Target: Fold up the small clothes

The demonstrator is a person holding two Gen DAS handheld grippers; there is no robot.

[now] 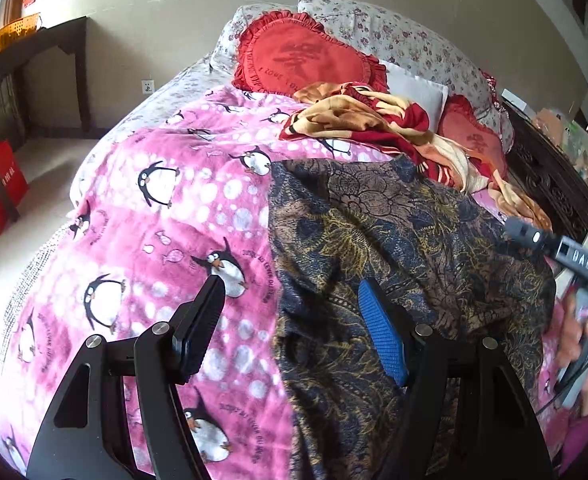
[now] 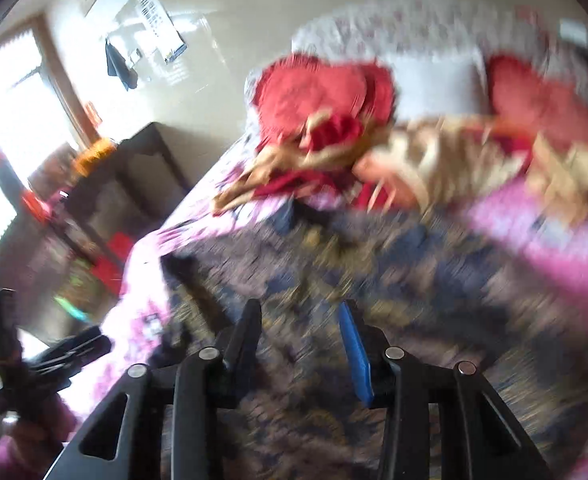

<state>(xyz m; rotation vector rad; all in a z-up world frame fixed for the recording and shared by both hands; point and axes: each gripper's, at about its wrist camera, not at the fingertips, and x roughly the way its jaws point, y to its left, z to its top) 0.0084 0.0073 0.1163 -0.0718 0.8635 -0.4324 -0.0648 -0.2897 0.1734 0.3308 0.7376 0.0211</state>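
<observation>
Left wrist view alone sharply shows both parted, empty claws (image 1: pixel 290 292) (image 2: pixel 302 312) over patterned garment (image 1: pixel 394 240).

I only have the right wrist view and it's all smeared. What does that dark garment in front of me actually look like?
Observer: The left wrist view shows it sharply. The dark garment is navy with a gold and brown floral print, and it lies on a pink penguin blanket.
Operator: Is the left gripper holding any of it?
Observer: No. The left gripper is open. Its blue-padded finger is over the garment near its left edge, and nothing is pinched.
Operator: What's the red thing on the floor?
Observer: A red paper bag, standing beside the bed.
</observation>
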